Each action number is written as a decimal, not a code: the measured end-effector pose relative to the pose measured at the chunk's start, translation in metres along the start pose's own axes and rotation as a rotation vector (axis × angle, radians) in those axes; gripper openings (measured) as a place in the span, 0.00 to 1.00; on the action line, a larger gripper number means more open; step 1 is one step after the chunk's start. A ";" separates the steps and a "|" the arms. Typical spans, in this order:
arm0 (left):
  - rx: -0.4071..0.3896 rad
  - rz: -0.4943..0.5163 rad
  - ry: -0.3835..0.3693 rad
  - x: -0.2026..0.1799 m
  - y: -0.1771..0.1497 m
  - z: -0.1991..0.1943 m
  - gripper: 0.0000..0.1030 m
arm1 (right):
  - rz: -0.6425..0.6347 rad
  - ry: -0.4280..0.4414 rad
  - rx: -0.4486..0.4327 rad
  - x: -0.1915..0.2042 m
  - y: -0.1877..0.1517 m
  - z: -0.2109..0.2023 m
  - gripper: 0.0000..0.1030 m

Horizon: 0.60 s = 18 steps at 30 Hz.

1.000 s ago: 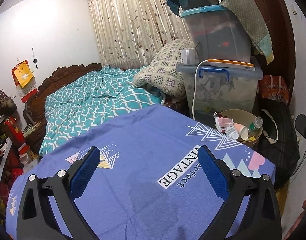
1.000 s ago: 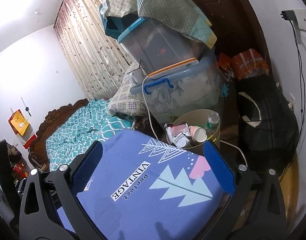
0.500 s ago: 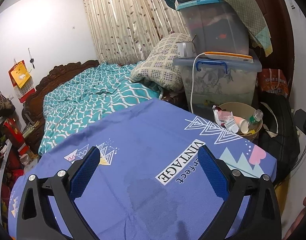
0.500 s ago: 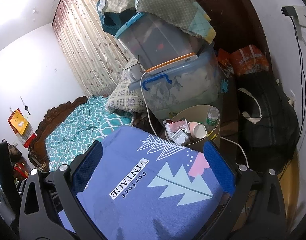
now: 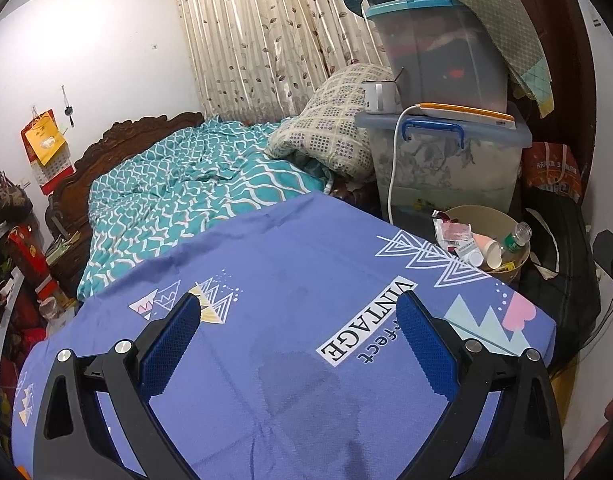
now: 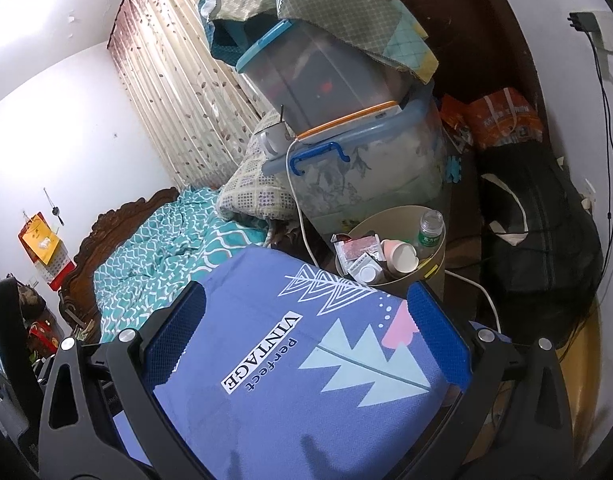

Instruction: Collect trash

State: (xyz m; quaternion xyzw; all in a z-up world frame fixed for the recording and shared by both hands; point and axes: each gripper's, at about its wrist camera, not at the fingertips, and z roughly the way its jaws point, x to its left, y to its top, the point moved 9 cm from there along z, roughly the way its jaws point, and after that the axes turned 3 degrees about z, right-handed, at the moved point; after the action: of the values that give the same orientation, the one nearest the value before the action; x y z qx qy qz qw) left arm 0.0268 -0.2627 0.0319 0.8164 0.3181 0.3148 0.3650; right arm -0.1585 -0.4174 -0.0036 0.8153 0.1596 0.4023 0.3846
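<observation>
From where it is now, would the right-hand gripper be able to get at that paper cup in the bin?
Probably yes. The right gripper is open and empty over the blue cloth, and the paper cup lies on top of the trash in the bin, just beyond the cloth's edge, with nothing covering it.

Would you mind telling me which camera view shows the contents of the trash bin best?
The right wrist view: the trash bin sits nearer the centre, showing the paper cup and plastic bottle clearly. The left wrist view shows the same bin smaller, toward its right edge.

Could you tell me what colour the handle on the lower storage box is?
Blue; the handle shows best in the right wrist view.
</observation>
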 end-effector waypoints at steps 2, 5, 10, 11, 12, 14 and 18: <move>0.004 0.002 0.002 0.000 -0.001 0.001 0.92 | -0.001 -0.001 -0.001 0.000 0.000 0.000 0.97; 0.007 0.011 0.014 -0.002 -0.001 0.000 0.92 | 0.000 -0.001 -0.004 0.000 0.001 -0.001 0.97; -0.001 0.020 0.018 -0.004 0.000 -0.004 0.92 | -0.001 0.002 -0.023 0.001 0.004 -0.007 0.97; 0.000 0.022 0.020 -0.005 0.000 -0.004 0.92 | -0.001 0.001 -0.028 0.001 0.005 -0.008 0.97; 0.001 0.021 0.019 -0.005 -0.001 -0.004 0.92 | -0.001 0.002 -0.032 0.001 0.006 -0.009 0.97; 0.005 0.024 0.022 -0.005 -0.002 -0.005 0.92 | 0.000 0.003 -0.036 0.001 0.007 -0.010 0.97; 0.018 0.018 0.017 -0.005 -0.004 -0.004 0.92 | 0.000 0.003 -0.032 0.001 0.006 -0.010 0.97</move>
State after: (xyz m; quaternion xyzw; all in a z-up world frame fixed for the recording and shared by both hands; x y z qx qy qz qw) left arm 0.0203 -0.2627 0.0298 0.8199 0.3165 0.3220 0.3520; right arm -0.1662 -0.4163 0.0052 0.8084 0.1539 0.4060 0.3975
